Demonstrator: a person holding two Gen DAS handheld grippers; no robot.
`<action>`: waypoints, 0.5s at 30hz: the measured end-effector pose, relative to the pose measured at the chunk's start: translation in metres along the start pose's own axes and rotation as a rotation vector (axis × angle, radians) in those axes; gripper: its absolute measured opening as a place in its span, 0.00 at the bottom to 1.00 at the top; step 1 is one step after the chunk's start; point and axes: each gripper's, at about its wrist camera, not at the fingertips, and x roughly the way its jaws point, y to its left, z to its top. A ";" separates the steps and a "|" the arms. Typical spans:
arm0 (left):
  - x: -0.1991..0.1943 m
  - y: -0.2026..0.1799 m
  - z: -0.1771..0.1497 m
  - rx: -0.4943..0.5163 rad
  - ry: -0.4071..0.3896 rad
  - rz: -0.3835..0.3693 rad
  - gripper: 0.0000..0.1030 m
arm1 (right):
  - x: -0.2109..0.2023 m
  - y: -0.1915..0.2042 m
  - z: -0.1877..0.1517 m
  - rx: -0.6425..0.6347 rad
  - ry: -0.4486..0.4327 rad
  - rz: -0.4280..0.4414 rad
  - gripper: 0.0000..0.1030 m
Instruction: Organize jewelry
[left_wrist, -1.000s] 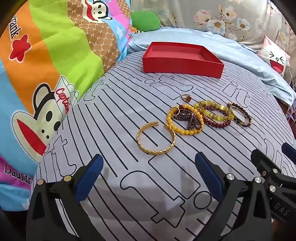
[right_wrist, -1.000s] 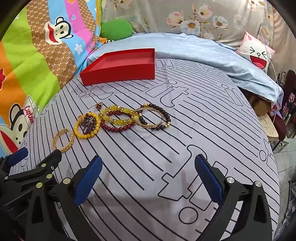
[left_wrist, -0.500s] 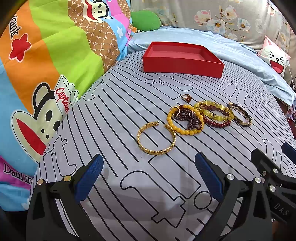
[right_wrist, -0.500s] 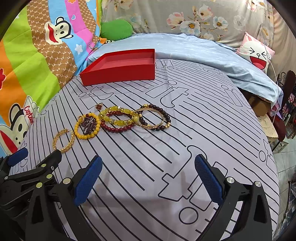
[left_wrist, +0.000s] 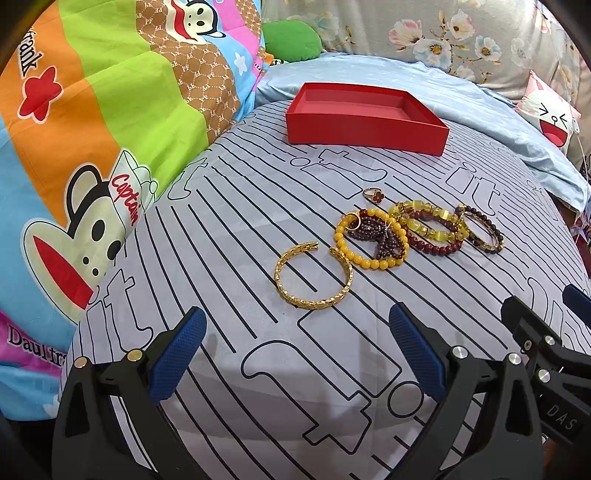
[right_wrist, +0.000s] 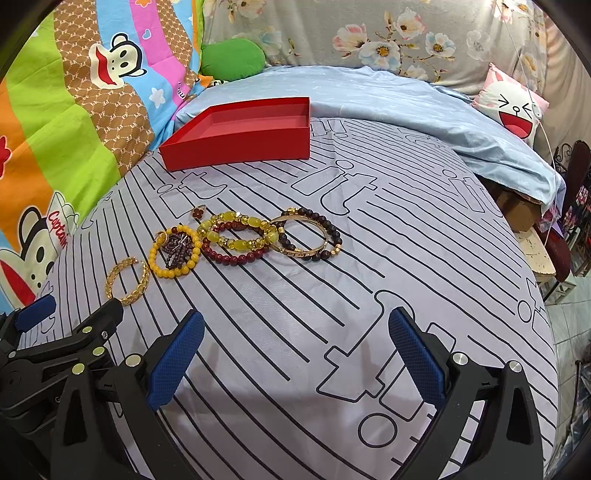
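1. Red box (left_wrist: 369, 125): sits open-topped on the grey striped bedsheet (left_wrist: 229, 229), far side of it, against the light blue blanket (left_wrist: 461, 92). Nothing lies inside it.
2. Ring with a red stone (left_wrist: 373, 194): on the sheet, nearest item to the red box, just on its near side.
3. Yellow bead bracelet (left_wrist: 371, 240): nearer than the ring, well apart from the red box; a heap of dark purple beads (left_wrist: 380, 236) lies within its loop.
4. Dark red bead bracelet (right_wrist: 236, 253) and translucent yellow bracelet (right_wrist: 240, 230): overlapping, touching the right of item 3.
5. Dark bead bracelet with a gold bangle (right_wrist: 310, 236): rightmost of the row.
6. Open gold bangle (left_wrist: 314, 275): leftmost, farthest from the red box, just beside item 3.
7. Left gripper (left_wrist: 295, 354): jaws spread wide, released, holding nothing, above the sheet on the near side of the gold bangle.
8. Right gripper (right_wrist: 295, 354): jaws likewise released and empty, near side of the row.
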 end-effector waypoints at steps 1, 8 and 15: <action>0.000 0.000 0.000 0.000 0.000 0.000 0.92 | 0.000 0.000 0.000 0.000 0.001 0.000 0.94; 0.000 0.000 0.000 -0.001 0.001 -0.002 0.92 | 0.001 0.000 0.000 0.006 0.001 -0.003 0.94; 0.000 0.000 0.000 -0.001 0.002 -0.002 0.92 | 0.001 0.000 -0.001 0.006 0.000 -0.005 0.94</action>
